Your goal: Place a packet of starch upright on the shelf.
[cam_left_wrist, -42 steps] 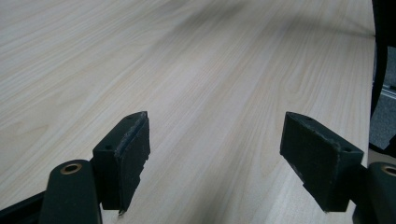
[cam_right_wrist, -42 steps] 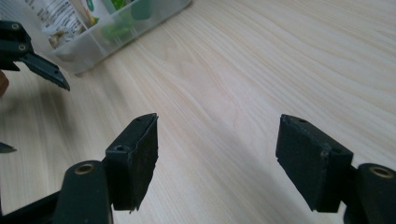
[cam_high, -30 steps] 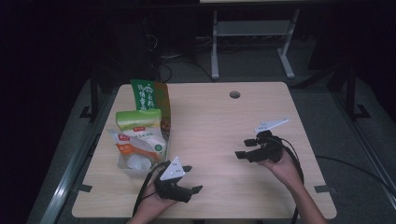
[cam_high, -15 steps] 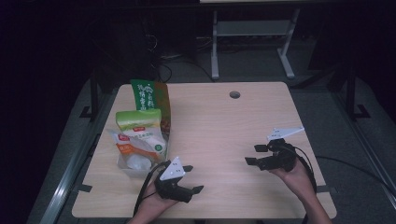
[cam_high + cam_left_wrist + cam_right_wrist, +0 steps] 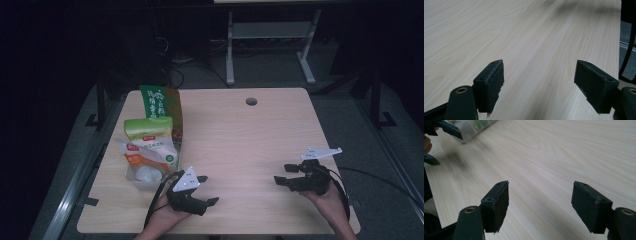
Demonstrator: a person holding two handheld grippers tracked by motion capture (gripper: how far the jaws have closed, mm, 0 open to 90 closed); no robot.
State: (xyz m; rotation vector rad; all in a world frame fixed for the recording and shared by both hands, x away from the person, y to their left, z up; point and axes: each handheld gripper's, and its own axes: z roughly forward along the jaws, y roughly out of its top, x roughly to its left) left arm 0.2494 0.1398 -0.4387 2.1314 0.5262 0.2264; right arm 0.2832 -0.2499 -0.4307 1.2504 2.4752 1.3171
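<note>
Snack bags [image 5: 150,150] sit untouched beside the left gripper [image 5: 207,202]; both it and the right gripper [image 5: 280,175] hold jaws wide apart, empty.

dim room, table [image 5: 235,135] lit from above, dark surroundings, far tabletop blurred

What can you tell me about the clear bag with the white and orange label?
The clear plastic bag stands near the table's left edge, the closest of three packages to the person. It looks crinkly and shiny, with a white and orange label and something pale inside at the bottom. A light green package sits right behind it, seemingly touching. The left tool, open, is nearby but not touching it.
</note>
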